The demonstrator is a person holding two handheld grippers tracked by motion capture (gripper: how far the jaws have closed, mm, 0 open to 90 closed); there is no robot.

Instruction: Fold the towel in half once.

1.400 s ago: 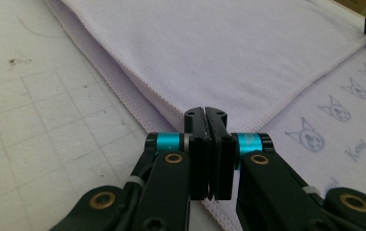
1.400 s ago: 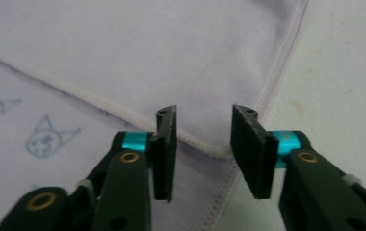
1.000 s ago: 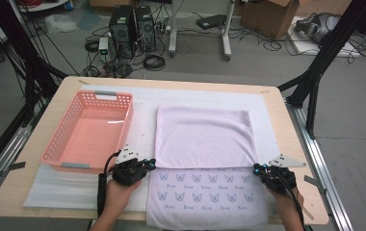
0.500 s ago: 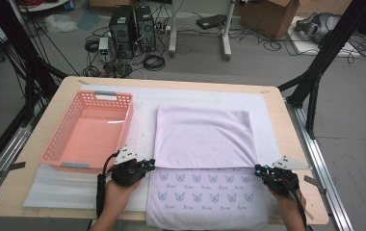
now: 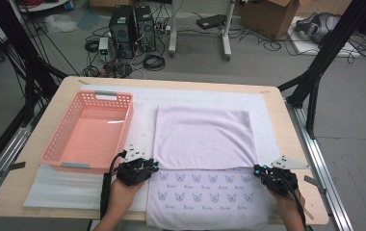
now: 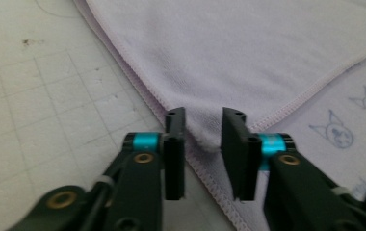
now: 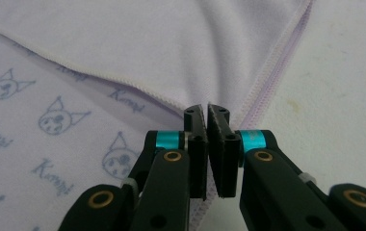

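Now, towel (image 6: 248, 53) corner between just-parting left jaws, right jaws pinching its other corner.

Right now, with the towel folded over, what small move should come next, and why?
Probably open the right gripper and release its corner of the towel. The folded layer already lies flat on the printed side. The left gripper has just been opening its jaws, its corner loose between them, while the right one is clamped on its corner.
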